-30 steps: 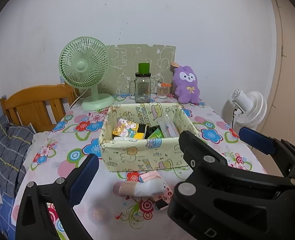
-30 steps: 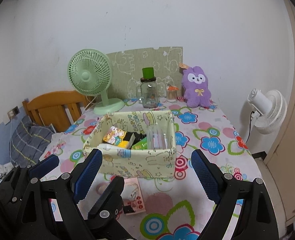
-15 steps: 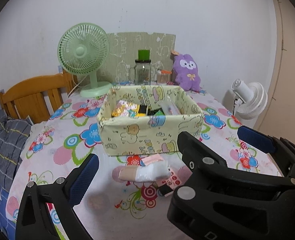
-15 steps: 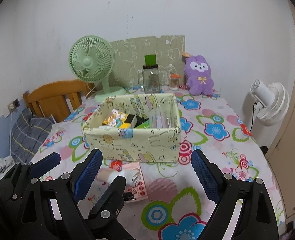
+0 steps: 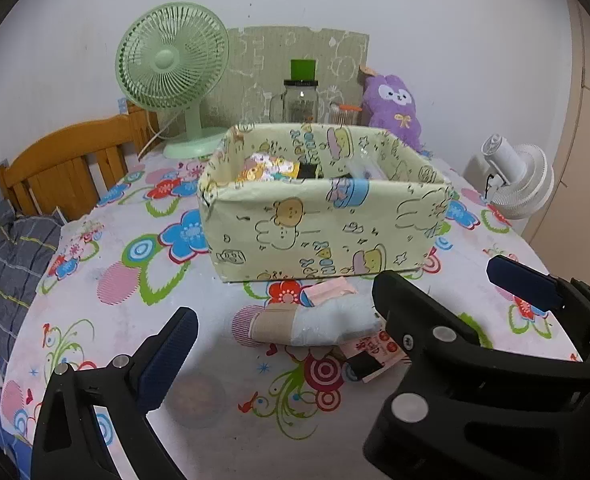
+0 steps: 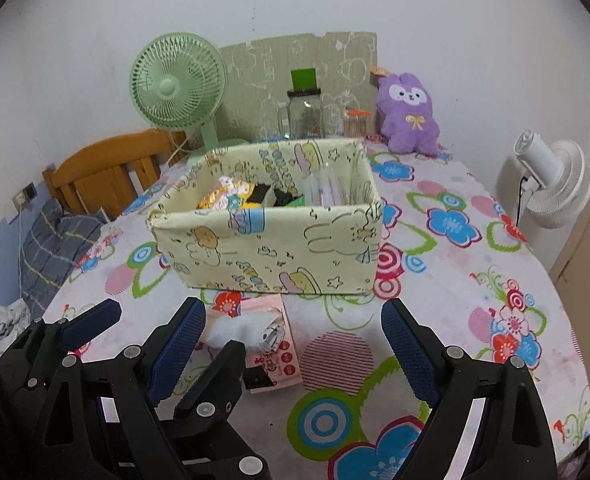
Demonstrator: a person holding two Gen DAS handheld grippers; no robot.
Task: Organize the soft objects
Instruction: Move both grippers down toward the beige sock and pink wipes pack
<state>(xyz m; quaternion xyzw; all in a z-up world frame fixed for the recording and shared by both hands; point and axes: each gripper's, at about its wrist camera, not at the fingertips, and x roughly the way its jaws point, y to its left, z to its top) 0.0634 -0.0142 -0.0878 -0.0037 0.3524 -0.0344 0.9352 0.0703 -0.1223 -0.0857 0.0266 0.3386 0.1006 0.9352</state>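
A rolled pale blue and beige soft bundle (image 5: 315, 322) lies on the flowered tablecloth in front of a pale yellow fabric box (image 5: 323, 224). It also shows in the right wrist view (image 6: 241, 326), with a pink packet (image 6: 275, 344) under it. The box (image 6: 271, 248) holds several small items. A purple plush bunny (image 6: 409, 114) sits at the back. My left gripper (image 5: 335, 308) is open, low over the table, with the bundle between its fingers. My right gripper (image 6: 293, 340) is open beside it, near the bundle.
A green desk fan (image 5: 173, 76), a glass jar with a green lid (image 5: 301, 98) and a patterned board stand at the back. A wooden headboard (image 5: 67, 164) is at the left, a white fan (image 5: 515, 180) beyond the table's right edge.
Both grippers have dropped lower and moved forward toward the bundle and box. The box looms larger. Both stay open.
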